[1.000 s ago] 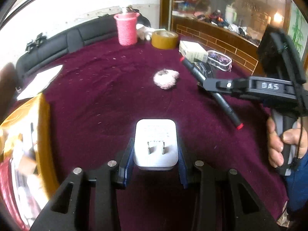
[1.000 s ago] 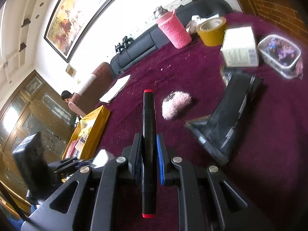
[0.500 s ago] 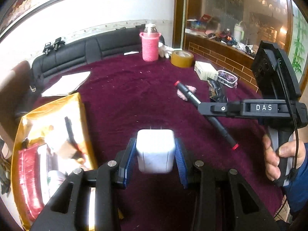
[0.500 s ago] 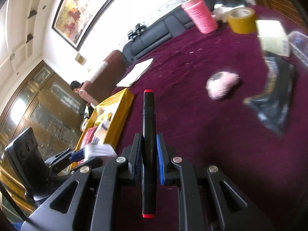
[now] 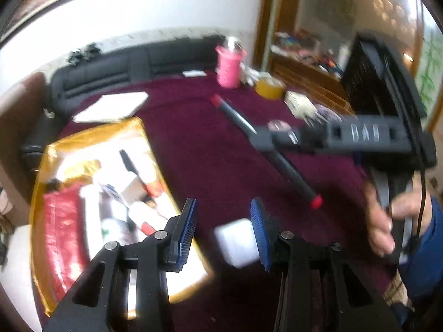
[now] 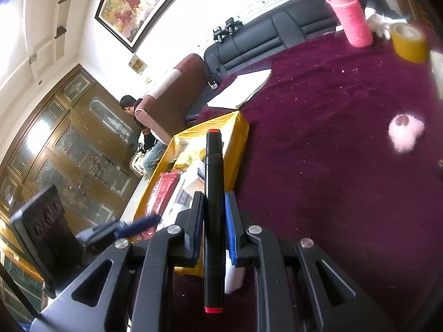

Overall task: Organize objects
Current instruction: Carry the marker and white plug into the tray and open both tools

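**Maroon bench, gold box at left edge**

Maroon bench strewn with pink cup, tape roll, paper. Left tongs spread wide over the gold box rim; white charger loose against the right pad only, blurred. Right tongs clamped shut on black marker, above the box's near end.
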